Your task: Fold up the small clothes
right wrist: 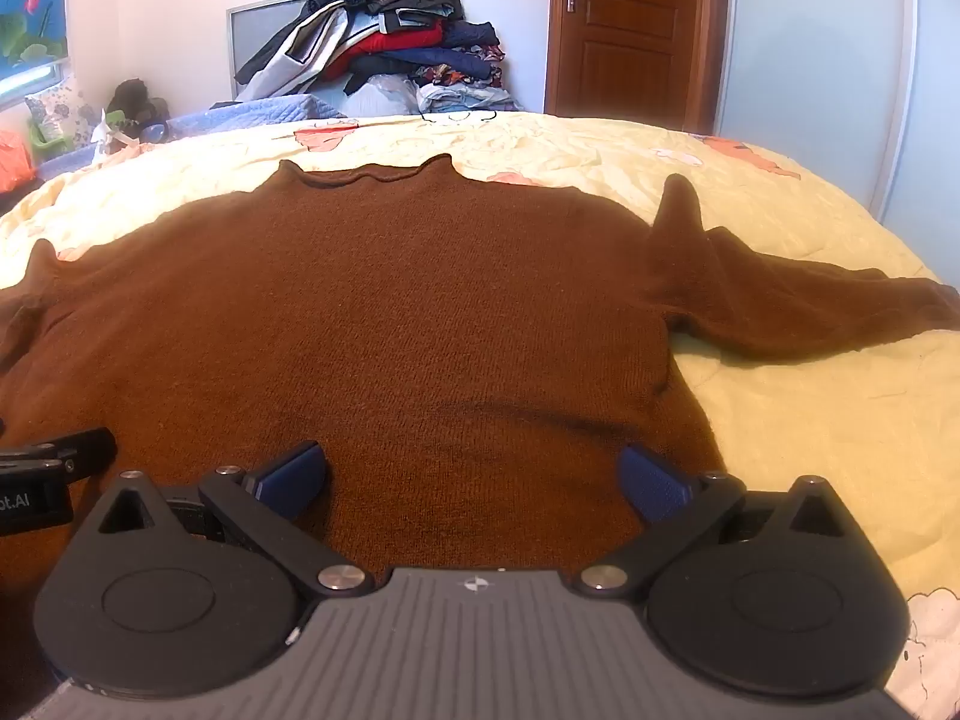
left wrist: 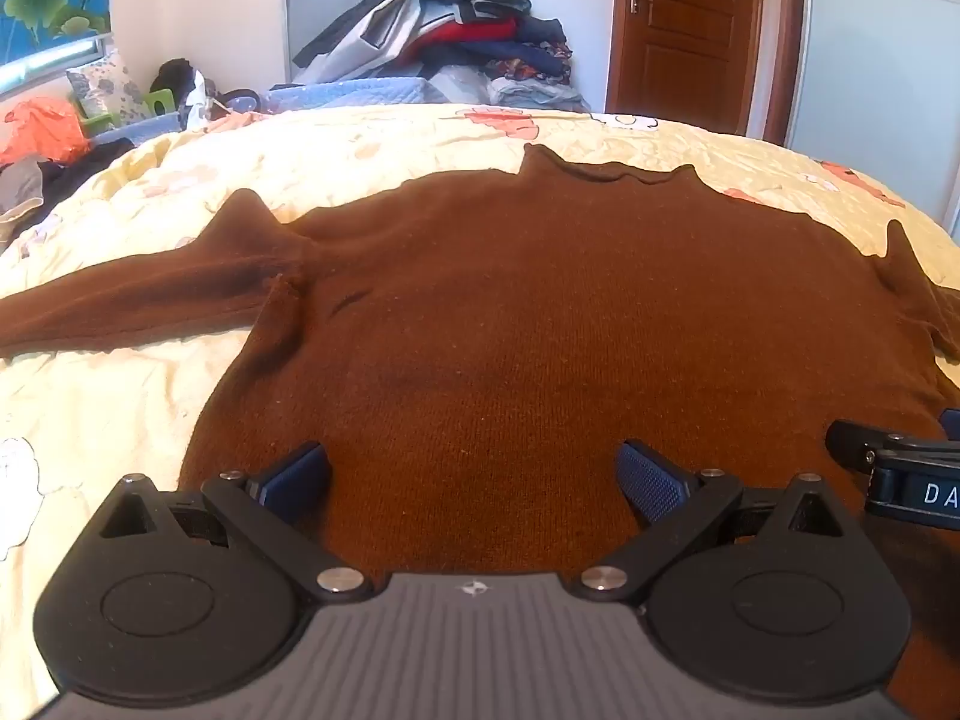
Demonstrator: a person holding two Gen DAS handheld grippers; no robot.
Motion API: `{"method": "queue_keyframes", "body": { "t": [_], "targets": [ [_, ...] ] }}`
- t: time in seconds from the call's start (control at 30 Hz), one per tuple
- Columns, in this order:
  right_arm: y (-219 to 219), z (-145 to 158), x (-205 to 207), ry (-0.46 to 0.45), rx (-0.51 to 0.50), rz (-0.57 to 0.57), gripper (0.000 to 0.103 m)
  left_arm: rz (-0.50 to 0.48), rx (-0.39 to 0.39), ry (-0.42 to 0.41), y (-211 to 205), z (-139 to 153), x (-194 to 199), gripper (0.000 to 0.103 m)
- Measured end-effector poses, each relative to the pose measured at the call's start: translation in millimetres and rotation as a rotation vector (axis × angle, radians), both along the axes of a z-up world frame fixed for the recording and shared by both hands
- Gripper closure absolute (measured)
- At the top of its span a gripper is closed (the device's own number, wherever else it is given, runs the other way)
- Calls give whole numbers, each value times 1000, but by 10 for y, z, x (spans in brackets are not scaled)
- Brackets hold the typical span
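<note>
Brown sweater (left wrist: 510,312) spread flat on yellow floral quilt (left wrist: 120,396), collar at far edge, sleeves out sideways. Left gripper (left wrist: 474,483) and right gripper (right wrist: 474,480) over hem; jaws wide apart, empty.

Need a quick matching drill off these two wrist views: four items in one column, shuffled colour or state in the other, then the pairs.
Column one:
1. sweater
2. quilt
3. door
4. left hand-held gripper

Column two:
A. pale yellow with a printed pattern
B. brown knit, spread flat with its sleeves out to the sides
C. jaws wide open, holding nothing
D. reddish wood, closed, with a metal handle

Pairs: 1-B, 2-A, 3-D, 4-C
</note>
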State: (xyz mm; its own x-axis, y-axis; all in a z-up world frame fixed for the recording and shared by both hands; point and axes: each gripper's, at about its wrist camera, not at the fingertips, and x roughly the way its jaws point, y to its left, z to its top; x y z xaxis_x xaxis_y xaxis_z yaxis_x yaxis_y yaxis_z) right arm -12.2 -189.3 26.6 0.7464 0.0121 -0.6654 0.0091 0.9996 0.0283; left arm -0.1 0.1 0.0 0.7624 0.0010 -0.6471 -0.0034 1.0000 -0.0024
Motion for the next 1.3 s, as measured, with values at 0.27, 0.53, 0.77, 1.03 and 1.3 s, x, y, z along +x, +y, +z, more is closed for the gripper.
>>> {"method": "queue_keyframes", "body": {
  "t": [0.27,0.53,0.77,1.03,1.3],
  "targets": [
    [-3,4,-7,0,-1,0,0,1,4,-1,2,0,2,0],
    [-5,4,-9,-1,0,0,0,2,6,0,3,3,34,0],
    [-7,4,-9,-2,0,0,0,2,6,-2,6,1,29,0],
    [-9,2,-7,-2,0,0,0,2,5,-3,8,0,29,0],
    [-11,2,-9,-3,0,0,0,3,4,-4,11,0,32,0]
  ]
}}
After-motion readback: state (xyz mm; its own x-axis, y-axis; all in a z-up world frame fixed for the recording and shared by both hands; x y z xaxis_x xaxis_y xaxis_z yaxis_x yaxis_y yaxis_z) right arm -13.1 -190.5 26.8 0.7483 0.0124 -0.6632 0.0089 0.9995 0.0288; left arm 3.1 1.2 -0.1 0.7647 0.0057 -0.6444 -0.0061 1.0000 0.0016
